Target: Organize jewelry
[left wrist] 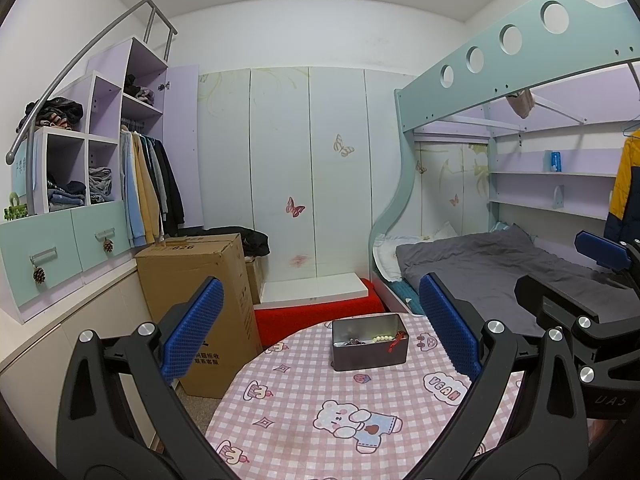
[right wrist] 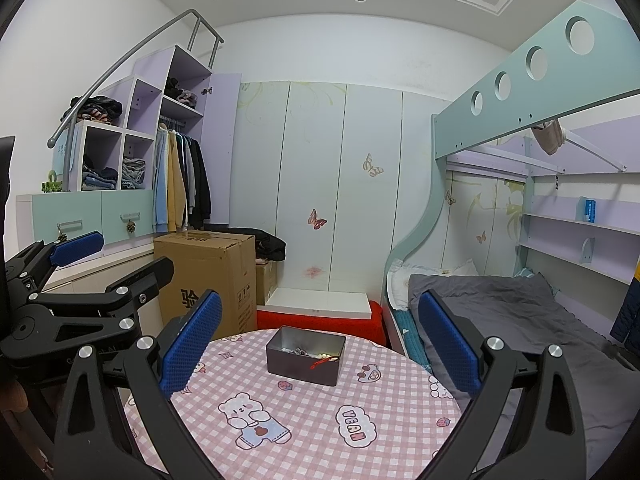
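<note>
The left gripper (left wrist: pixel 320 328) and right gripper (right wrist: pixel 318 340) hover empty, jaws spread wide, above the checked table (right wrist: pixel 320 420). At twelve o'clock sits the tin (right wrist: pixel 306 356), holding tangled jewelry (right wrist: pixel 316 354), probably awaiting sorting.

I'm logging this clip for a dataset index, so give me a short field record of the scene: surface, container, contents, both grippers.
surface: round table under a pink checked cloth with bear prints
container: dark metal tin, open, no lid in view, standing on the table
contents: jewelry inside the tin, including pale beads and a red cord
left gripper: jaws open, empty, clear of the tin
right gripper: jaws open, empty, clear of the tin
surroundings: cardboard box behind the table, bed to the right
</note>
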`<state>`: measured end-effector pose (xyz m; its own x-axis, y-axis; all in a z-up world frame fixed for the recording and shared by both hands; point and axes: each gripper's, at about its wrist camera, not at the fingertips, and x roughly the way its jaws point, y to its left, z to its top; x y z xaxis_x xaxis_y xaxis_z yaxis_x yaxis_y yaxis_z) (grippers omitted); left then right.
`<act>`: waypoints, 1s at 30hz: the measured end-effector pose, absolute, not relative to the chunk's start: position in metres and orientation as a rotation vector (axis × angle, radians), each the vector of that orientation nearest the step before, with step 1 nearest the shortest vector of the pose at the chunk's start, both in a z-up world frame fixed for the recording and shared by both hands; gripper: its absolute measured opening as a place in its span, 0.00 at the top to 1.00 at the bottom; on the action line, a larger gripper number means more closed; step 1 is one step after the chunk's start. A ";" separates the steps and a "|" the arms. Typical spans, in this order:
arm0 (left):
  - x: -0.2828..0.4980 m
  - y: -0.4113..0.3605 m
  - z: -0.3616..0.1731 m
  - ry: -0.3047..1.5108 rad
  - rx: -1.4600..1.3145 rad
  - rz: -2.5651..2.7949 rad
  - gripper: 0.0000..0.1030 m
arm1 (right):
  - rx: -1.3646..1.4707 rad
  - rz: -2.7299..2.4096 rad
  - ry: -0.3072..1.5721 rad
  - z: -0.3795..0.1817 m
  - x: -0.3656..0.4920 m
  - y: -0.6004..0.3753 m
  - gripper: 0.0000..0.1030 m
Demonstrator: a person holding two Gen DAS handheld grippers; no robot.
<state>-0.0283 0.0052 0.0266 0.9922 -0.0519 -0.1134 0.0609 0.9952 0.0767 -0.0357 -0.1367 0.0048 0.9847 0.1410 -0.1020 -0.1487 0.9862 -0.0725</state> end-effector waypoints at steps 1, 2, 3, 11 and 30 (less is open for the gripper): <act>-0.029 0.006 0.026 0.111 0.081 -0.056 0.07 | -0.080 0.146 0.097 0.005 -0.036 -0.137 0.08; -0.028 0.006 0.026 0.111 0.081 -0.056 0.07 | -0.080 0.147 0.097 0.005 -0.036 -0.136 0.08; -0.028 0.006 0.026 0.112 0.081 -0.057 0.07 | -0.080 0.146 0.097 0.005 -0.036 -0.136 0.08; -0.028 0.006 0.026 0.112 0.080 -0.057 0.07 | -0.079 0.147 0.098 0.004 -0.035 -0.137 0.08; -0.029 0.008 0.025 0.116 0.083 -0.056 0.07 | -0.078 0.145 0.101 0.001 -0.035 -0.138 0.08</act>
